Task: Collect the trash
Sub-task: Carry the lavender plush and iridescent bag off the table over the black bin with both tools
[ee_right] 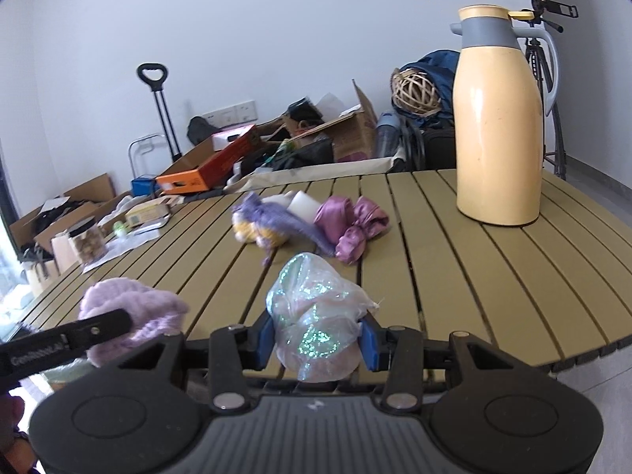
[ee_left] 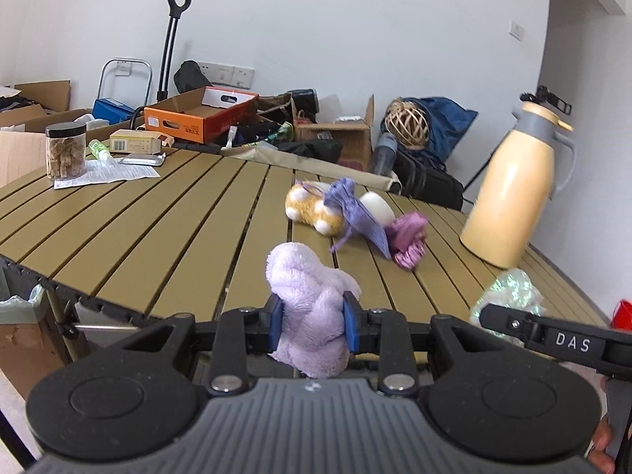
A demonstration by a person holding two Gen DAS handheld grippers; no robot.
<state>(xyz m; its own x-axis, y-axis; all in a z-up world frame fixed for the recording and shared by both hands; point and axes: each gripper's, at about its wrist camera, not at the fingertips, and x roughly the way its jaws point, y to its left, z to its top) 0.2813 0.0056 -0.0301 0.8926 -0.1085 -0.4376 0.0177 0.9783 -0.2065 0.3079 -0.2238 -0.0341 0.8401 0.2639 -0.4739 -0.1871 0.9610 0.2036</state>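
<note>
— Grippers, two: what does each hold?
— The left gripper (ee_left: 312, 322) clamps one lilac fluffy cloth (ee_left: 312, 300); the right gripper (ee_right: 316, 339) pinches one iridescent plastic bag (ee_right: 316, 316). Both hang at the near edge of the slatted table (ee_left: 158, 221).
— And around the one yellow jug (ee_right: 497, 118)?
— One pile left of it: plush toy (ee_left: 312, 209), purple pouch (ee_left: 355, 209), pink cloth (ee_left: 409, 237). Far left of it, one jar (ee_left: 65, 150). Bare slats between.

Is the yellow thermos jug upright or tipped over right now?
Upright. The yellow thermos jug stands on its base on the slatted table, grey lid on top, with nothing touching it.
</note>
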